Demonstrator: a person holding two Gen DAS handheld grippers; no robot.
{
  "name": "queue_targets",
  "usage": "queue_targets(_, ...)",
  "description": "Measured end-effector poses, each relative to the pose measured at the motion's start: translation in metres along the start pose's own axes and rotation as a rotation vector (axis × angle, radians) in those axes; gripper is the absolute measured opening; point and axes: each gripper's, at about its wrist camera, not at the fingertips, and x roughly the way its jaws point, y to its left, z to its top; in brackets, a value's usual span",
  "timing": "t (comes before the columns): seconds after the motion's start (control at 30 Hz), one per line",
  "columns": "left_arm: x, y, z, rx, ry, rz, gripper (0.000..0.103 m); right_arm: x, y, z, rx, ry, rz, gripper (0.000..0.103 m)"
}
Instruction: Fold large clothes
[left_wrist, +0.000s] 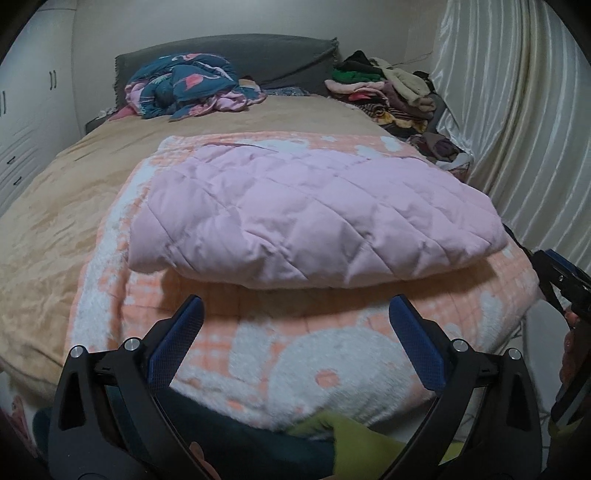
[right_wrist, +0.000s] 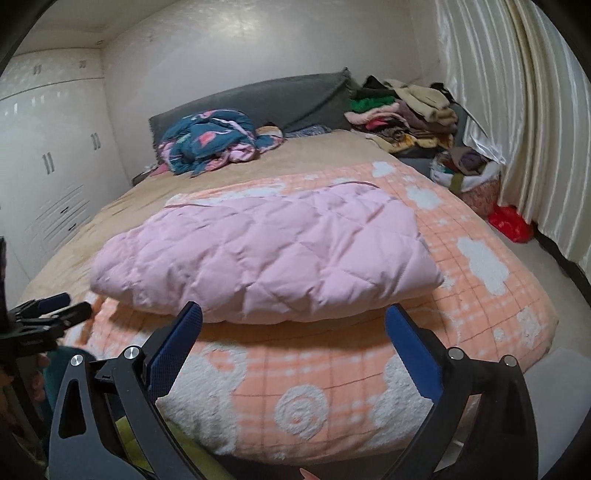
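Note:
A pink quilted garment (left_wrist: 314, 210) lies folded into a thick rectangle on an orange-and-white fleece blanket (left_wrist: 332, 354) at the foot of the bed; it also shows in the right wrist view (right_wrist: 266, 254) on the same blanket (right_wrist: 332, 373). My left gripper (left_wrist: 295, 310) is open and empty, held just short of the garment's near edge. My right gripper (right_wrist: 293, 319) is open and empty, also just short of that edge. The right gripper shows at the right edge of the left view (left_wrist: 565, 280), and the left gripper at the left edge of the right view (right_wrist: 48, 314).
The bed has a tan sheet (left_wrist: 74, 192) and a grey headboard (left_wrist: 229, 55). A crumpled blue-and-pink quilt (left_wrist: 188, 85) lies near the headboard. A pile of clothes (left_wrist: 391, 88) is at the far right corner. Curtains (left_wrist: 517, 129) hang on the right, white wardrobes (right_wrist: 51, 155) on the left. A red bag (right_wrist: 511, 223) lies on the floor.

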Motion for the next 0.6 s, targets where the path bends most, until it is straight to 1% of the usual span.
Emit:
queue_targets(0.1, -0.006, -0.005, -0.004, -0.004, -0.009, -0.014, 0.094, -0.012, 0.015, -0.005, -0.045, -0.020, 0.004, 0.099)
queue_targets(0.27, -0.014, -0.007, -0.006, -0.008, -0.038, -0.014, 0.094, -0.031, 0.036, -0.011, -0.109, -0.071, 0.008, 0.099)
queue_targets(0.4, -0.019, -0.008, -0.008, -0.010, -0.045, -0.020, 0.094, -0.037, 0.045, -0.015, -0.109, -0.071, 0.015, 0.099)
queue_targets(0.6, -0.019, -0.010, -0.009, -0.011, -0.043, -0.015, 0.094, -0.029, 0.050, -0.020, -0.101, -0.026, 0.030, 0.099)
